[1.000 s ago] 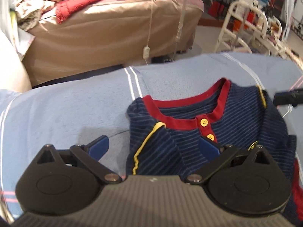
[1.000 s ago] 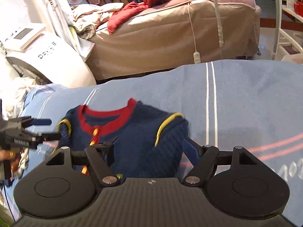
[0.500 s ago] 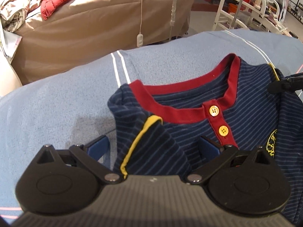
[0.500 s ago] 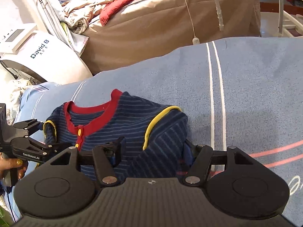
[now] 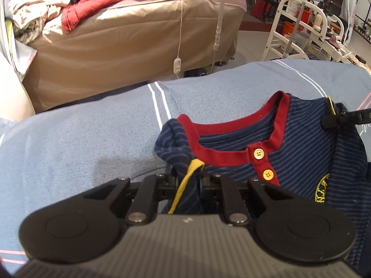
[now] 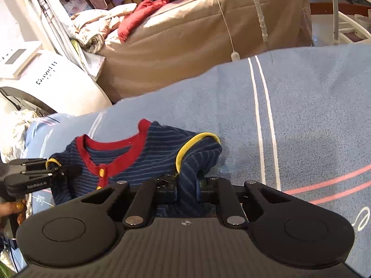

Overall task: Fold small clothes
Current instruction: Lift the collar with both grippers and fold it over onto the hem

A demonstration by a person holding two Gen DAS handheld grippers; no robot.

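Observation:
A small navy striped shirt point(image 5: 301, 162) with a red collar and yellow buttons lies face up on the blue towel point(image 5: 92, 139). In the left wrist view my left gripper point(image 5: 187, 180) is closing, its jaws pinching the yellow-trimmed sleeve at one shoulder. The right gripper's fingers point(image 5: 334, 120) reach in at the shirt's other shoulder. In the right wrist view my right gripper point(image 6: 187, 180) is also closing, with the other sleeve of the shirt point(image 6: 143, 153) bunched between its jaws. The left gripper point(image 6: 53, 169) shows at the far left, held by a hand point(image 6: 9, 208).
Behind the towel stands a brown-covered bed point(image 5: 116, 46) with a red jacket point(image 5: 92, 7) and crumpled laundry. A white rack point(image 5: 289, 23) with bottles is at the back right. A white machine point(image 6: 58, 81) sits at the left.
Both grippers went from wide open, straddling the shirt's shoulders, to pinched on the sleeve fabric. The sleeves are now gathered up between the jaws.

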